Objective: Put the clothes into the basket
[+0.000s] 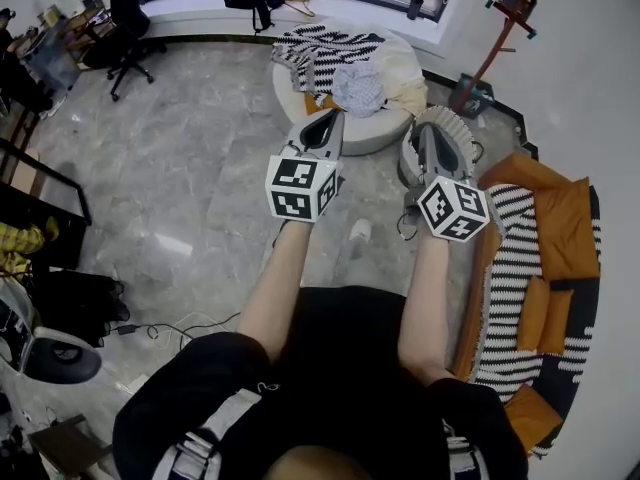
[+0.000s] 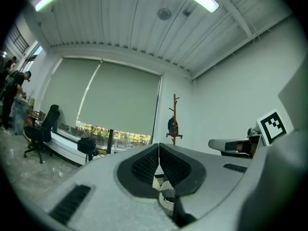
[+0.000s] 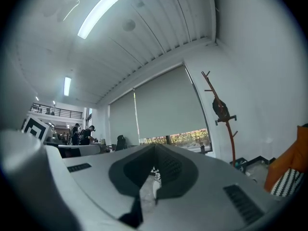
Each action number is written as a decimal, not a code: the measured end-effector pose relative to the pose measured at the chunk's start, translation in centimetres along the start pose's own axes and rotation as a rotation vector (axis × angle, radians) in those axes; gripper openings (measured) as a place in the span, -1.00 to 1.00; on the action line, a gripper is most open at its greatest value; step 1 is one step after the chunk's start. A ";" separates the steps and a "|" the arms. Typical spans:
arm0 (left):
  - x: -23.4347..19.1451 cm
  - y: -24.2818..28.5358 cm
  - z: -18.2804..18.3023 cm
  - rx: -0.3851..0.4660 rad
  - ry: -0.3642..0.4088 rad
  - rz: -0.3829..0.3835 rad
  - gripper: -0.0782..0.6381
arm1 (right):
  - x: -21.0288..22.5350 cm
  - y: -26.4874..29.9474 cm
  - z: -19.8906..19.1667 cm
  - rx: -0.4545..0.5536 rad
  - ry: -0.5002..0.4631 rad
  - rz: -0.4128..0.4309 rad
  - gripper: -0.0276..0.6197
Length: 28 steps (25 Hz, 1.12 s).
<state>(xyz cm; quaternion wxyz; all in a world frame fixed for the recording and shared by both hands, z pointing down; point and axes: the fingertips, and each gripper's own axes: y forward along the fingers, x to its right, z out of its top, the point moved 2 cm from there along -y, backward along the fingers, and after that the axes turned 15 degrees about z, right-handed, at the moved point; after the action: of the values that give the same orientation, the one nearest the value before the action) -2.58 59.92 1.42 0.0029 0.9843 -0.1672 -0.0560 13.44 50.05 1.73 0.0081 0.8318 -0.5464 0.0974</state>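
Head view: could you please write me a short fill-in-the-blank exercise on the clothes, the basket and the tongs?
The clothes lie piled on a round pouf coloured ____.
The left tongs and the right tongs are both ____.
The basket stands nearer the ____ tongs.
Missing words: white; shut; right.

Lounge corner of an open office: marble floor [image 1: 190, 158], striped sofa [image 1: 515, 268] with orange cushions [image 1: 565, 223] at right, coat rack [image 1: 502, 33] far right, office chair [image 1: 126, 23] far left, roller blind [image 2: 115, 97] on far window.
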 end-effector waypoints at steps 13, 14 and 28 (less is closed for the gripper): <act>-2.6 20.4 -2.8 -0.043 -0.017 0.083 -0.76 | 15.7 14.3 -1.4 0.011 0.021 0.016 -0.88; -2.4 22.5 -3.3 -0.053 -0.029 0.085 -0.76 | 17.6 15.5 -1.5 0.000 0.018 0.009 -0.88; -3.6 46.9 -7.3 -0.226 -0.022 0.192 -0.76 | 36.7 32.6 -4.7 -0.116 0.164 0.057 -0.88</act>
<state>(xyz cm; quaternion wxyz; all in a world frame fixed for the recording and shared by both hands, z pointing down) -20.60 16.77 10.21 0.1173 0.9565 -0.2532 -0.0849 -2.89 4.18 9.57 0.0981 0.8034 -0.5719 0.1336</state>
